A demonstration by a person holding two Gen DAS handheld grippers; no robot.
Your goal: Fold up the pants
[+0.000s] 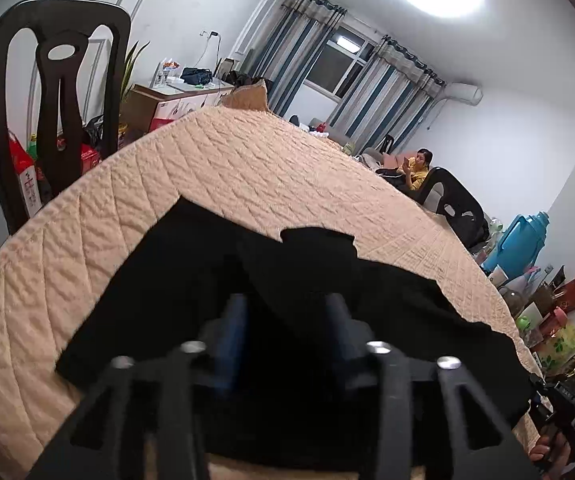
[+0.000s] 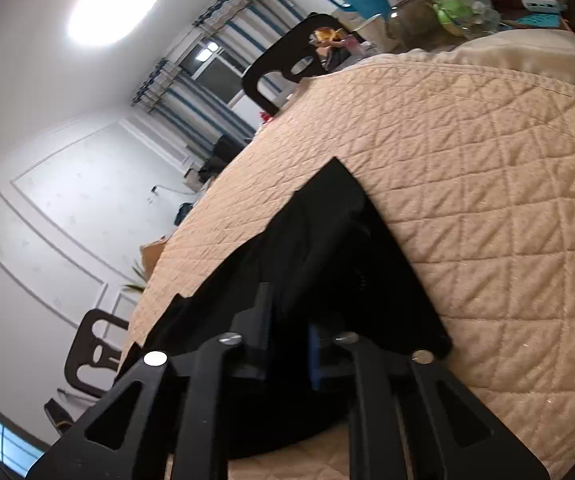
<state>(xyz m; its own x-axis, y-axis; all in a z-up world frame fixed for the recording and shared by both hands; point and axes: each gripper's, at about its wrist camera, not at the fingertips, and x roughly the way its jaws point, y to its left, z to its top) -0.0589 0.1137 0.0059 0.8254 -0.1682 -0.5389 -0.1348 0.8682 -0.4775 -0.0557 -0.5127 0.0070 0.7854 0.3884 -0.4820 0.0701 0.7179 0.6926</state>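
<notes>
Black pants (image 1: 175,280) lie on the beige quilted table cover (image 1: 247,168), partly folded with ragged dark edges at the far side. My left gripper (image 1: 287,312) is low over the pants; its fingers stand apart with black cloth between them, and whether they pinch it is unclear. In the right wrist view the pants (image 2: 339,240) form a dark triangle on the cover (image 2: 487,160). My right gripper (image 2: 289,320) sits on the near part of the pants with its fingers close together and black cloth in the narrow gap.
A black chair (image 1: 55,92) stands at the table's far left and another (image 1: 455,204) at the far right. Bottles, a blue jug (image 1: 523,240) and bags crowd the right edge. A person (image 1: 419,168) sits in the background.
</notes>
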